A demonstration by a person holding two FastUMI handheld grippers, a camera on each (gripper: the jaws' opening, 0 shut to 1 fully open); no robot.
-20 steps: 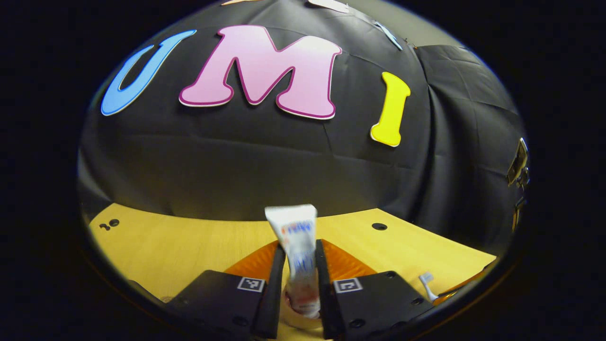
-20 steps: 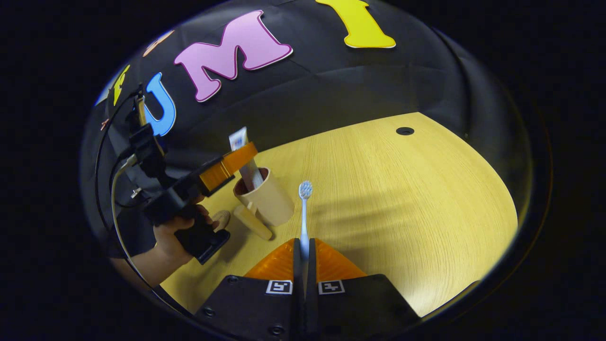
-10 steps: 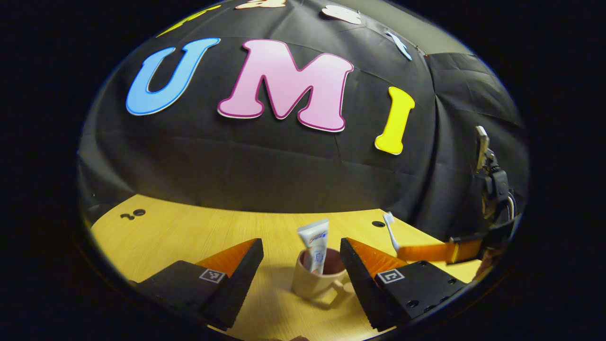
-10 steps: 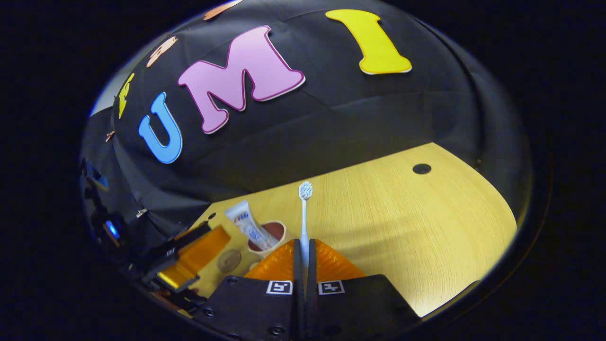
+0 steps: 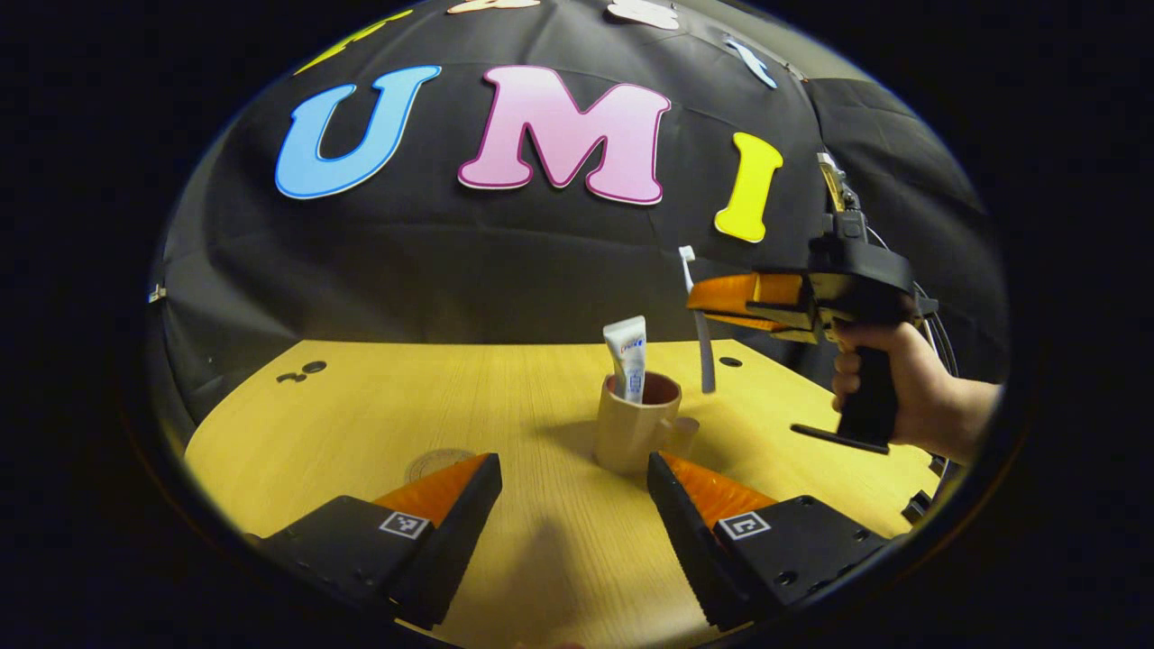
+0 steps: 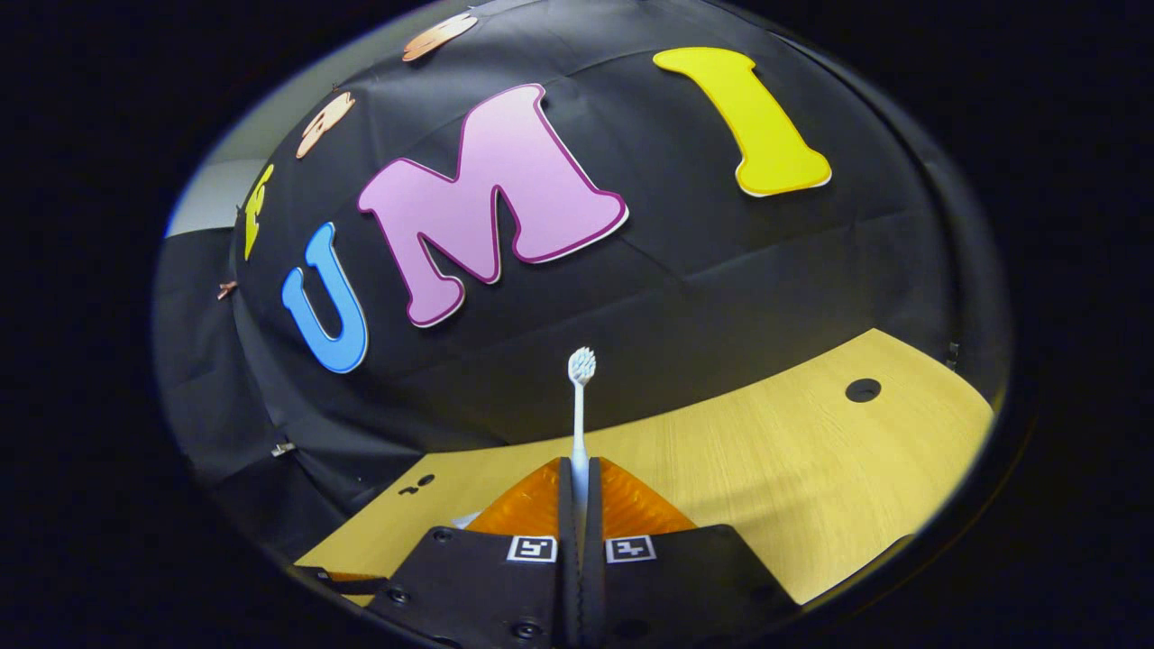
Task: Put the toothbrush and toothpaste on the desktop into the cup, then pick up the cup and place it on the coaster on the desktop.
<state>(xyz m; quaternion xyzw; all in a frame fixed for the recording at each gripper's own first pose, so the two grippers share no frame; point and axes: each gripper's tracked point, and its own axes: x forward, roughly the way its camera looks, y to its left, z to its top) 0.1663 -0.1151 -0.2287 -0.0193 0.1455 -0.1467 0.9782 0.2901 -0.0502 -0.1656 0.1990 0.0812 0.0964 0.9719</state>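
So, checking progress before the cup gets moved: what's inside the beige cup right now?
Inside the beige handled cup stands the white toothpaste tube, upper end poking out. Its lower end and the cup's bottom are hidden by the wall.

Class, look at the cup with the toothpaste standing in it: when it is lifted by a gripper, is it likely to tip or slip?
The cup looks small and probably light, so a sideways nudge might slide it. The toothpaste stands tall above the rim, which may make it slightly top-heavy. Its smooth wall could slip; the handle may help.
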